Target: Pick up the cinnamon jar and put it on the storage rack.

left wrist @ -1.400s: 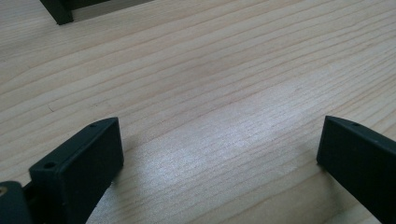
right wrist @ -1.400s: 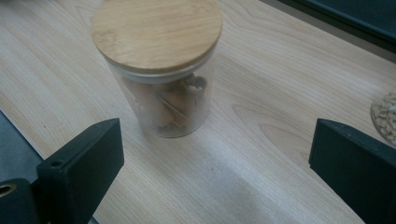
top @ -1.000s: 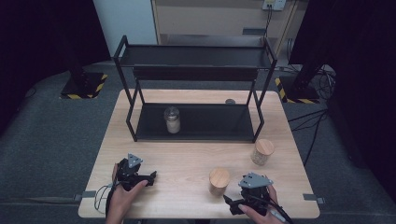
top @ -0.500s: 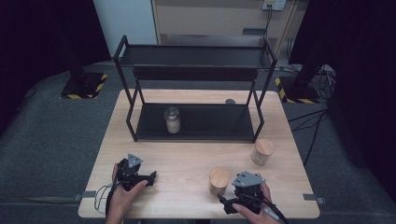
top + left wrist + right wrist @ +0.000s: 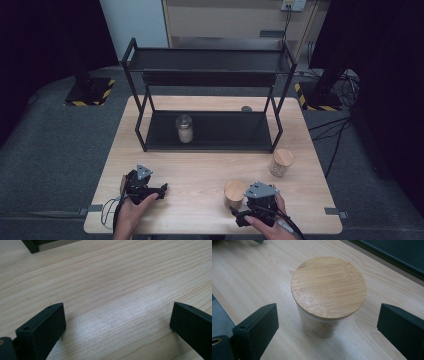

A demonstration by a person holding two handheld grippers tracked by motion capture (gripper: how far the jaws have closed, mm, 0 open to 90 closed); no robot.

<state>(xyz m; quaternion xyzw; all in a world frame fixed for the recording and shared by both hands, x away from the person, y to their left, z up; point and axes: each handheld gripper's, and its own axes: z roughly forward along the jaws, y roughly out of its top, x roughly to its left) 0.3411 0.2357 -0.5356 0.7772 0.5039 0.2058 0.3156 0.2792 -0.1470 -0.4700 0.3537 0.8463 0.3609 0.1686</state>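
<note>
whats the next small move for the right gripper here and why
Probably ease the right gripper forward and down so its fingers straddle the near jar, then close. The fingers stand open with the wooden-lidded jar just ahead of them and not yet touched, upright on the table.

Both forearms come in from the near edge of the surface. The left hand (image 5: 131, 212) wraps the body of the left claw (image 5: 161, 190), which lies low and points toward the right, grey plate on top. In the left gripper view its two black jaws stand wide apart with nothing between them. The right hand (image 5: 267, 225) grips the right claw (image 5: 234, 214), angled toward the left. In the right gripper view its jaws gape wide, pressing on nothing.
</note>
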